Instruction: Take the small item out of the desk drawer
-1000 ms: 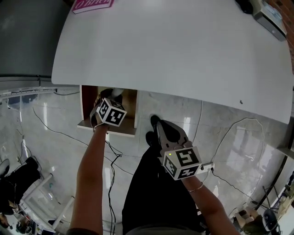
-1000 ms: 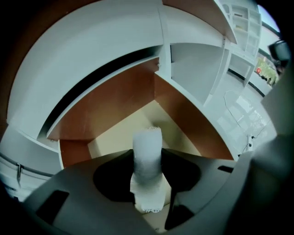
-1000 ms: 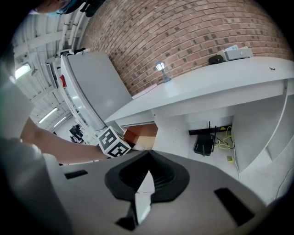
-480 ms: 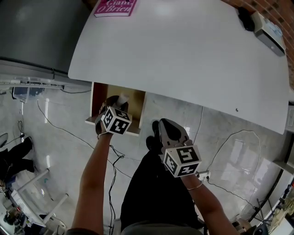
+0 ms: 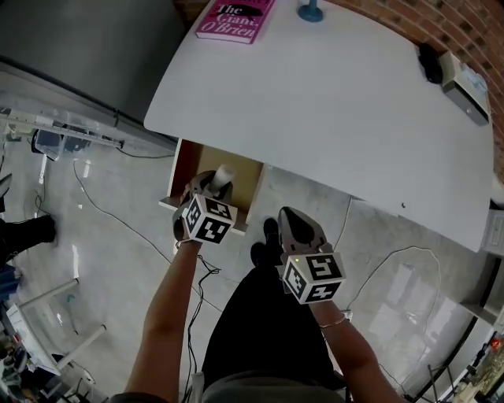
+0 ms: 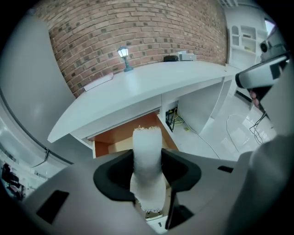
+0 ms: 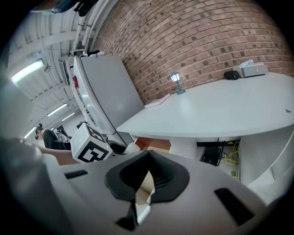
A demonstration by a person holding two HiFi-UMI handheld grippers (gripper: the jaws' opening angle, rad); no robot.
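Left tongs: my left tongs (image 6: pixel 147 161) are clamped on the white roll (image 6: pixel 147 143), one dark pad pressing each side of it.
Right tongs: my right tongs (image 7: pixel 146 170) have their jaws together with nothing between them; they hang over my dark-clad lap, just beside the drawer (image 5: pixel 242 175) and apart from the roll.
Where the roll is: gripped in the left tongs over the open drawer, which juts out from under the white desk (image 5: pixel 339 102).
Long axis: in the left gripper view the roll runs lengthwise along the jaws, straight away from the camera.
Which way it points: the far frayed end points at the drawer's opening and the desk edge above it; the near frayed end hangs below the pads, toward my hand.
Head view: only the far end (image 5: pixel 224 171) shows, poking past the jaw tips toward the desk.
Hidden: the middle of the roll is covered by the pads, and from above the marker cube (image 5: pixel 208 220) and tongs body cover most of it.
Hard to make out: I can't tell how high the roll sits above the drawer floor, or what the roll is made of beyond a soft, frayed look.
Cut off: the pink book (image 5: pixel 236 17) and the lamp base (image 5: pixel 309 11) on the far side of the desk run off the top of the head view.
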